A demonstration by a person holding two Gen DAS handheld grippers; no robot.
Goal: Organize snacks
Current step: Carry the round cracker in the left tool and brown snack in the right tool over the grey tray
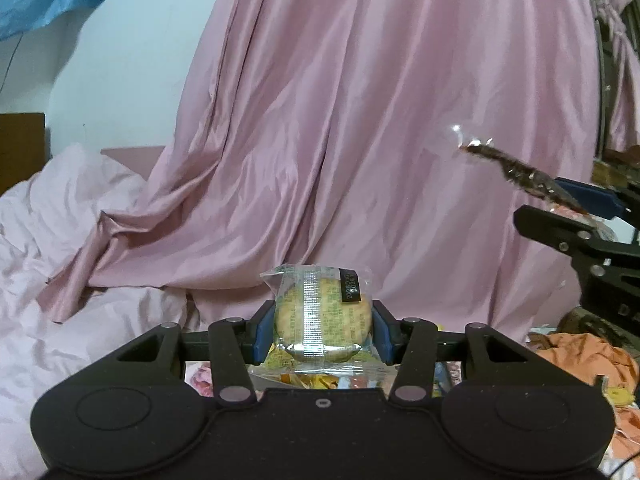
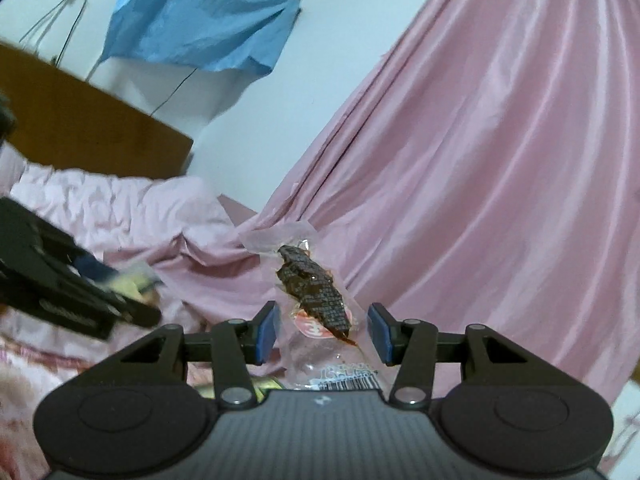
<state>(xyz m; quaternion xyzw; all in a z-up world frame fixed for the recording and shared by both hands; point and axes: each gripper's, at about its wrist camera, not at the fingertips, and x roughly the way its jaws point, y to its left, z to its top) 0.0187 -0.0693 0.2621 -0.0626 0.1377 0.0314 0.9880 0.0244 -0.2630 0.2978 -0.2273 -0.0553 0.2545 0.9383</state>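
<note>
My left gripper [image 1: 323,330] is shut on a round biscuit in a clear wrapper [image 1: 320,316], held upright between the blue pads, lifted in front of the pink curtain. My right gripper [image 2: 323,332] holds a clear packet with a dark brown snack strip [image 2: 316,292]; the blue pads stand apart from the packet's sides in the right wrist view, and its lower end is hidden under the gripper body. In the left wrist view the right gripper [image 1: 576,216] shows at the right edge with that packet [image 1: 520,172] sticking out. The left gripper [image 2: 100,292] shows blurred at the left of the right wrist view.
A pink curtain [image 1: 360,120] hangs ahead. Crumpled pale pink bedding [image 1: 60,260] lies at the left. Several colourful snack packets [image 1: 320,380] lie below the left gripper. Orange cloth [image 1: 580,360] lies at the right. A blue cloth [image 2: 200,12] hangs on the white wall; a brown headboard [image 2: 80,128] stands at the left.
</note>
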